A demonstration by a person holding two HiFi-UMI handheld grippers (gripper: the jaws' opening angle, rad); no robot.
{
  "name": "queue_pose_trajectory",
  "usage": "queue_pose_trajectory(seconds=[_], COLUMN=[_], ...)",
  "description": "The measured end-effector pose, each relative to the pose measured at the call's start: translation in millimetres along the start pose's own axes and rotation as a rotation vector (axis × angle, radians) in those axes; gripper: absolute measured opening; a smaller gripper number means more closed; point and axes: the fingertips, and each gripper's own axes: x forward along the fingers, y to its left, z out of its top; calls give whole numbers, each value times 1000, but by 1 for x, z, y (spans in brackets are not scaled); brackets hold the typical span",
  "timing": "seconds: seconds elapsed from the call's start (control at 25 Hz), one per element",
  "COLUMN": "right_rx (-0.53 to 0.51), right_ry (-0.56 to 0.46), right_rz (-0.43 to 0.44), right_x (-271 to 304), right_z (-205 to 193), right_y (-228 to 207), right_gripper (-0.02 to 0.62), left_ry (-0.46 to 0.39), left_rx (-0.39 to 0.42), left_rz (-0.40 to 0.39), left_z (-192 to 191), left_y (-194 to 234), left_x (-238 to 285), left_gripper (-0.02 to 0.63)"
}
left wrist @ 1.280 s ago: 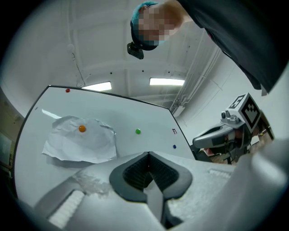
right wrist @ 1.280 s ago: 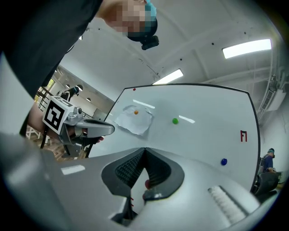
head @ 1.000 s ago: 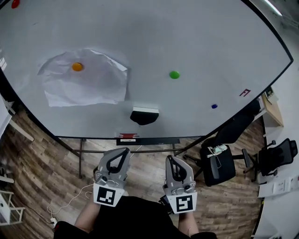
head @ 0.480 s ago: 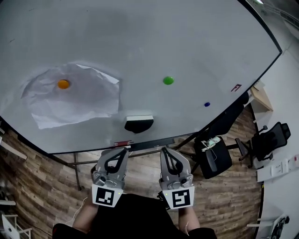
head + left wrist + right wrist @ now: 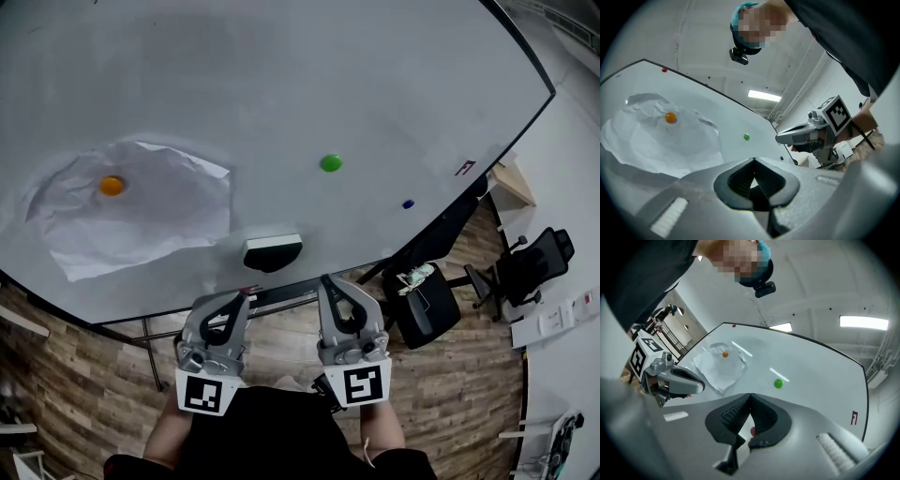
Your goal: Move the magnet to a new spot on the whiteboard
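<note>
Both the left gripper [image 5: 246, 296] and the right gripper [image 5: 325, 279], jaws pressed together on nothing, hover off the large white whiteboard's [image 5: 281, 75] lower edge; the round green magnet [image 5: 330, 163] sits flat on its lower middle, showing no long axis; its thickness is unreadable.

The black head camera [image 5: 739, 55] is looking steeply down on the large white whiteboard [image 5: 281, 75] filling nine to two o'clock, while the cameras riding the left gripper [image 5: 247, 296] and right gripper [image 5: 325, 280] are looking up along their jaws from close by, all three sharing the small round green magnet [image 5: 330, 163] and crumpled white paper sheet [image 5: 141, 211].
</note>
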Motion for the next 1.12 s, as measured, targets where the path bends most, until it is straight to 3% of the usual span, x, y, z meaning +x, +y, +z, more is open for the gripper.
queue_pose_trajectory(seconds=[0.72, 1.12], right_rx=[-72, -86], right_ry=[-115, -112], right_rz=[-21, -42], right_x=[62, 82], right_z=[27, 31], right_y=[-49, -75], right_gripper=[3, 3], left_ry=[-1, 13], left_rx=[-1, 5], left_rz=[63, 72], left_z=[-6, -10], left_y=[17, 20], left_x=[18, 22], left_gripper=[2, 2])
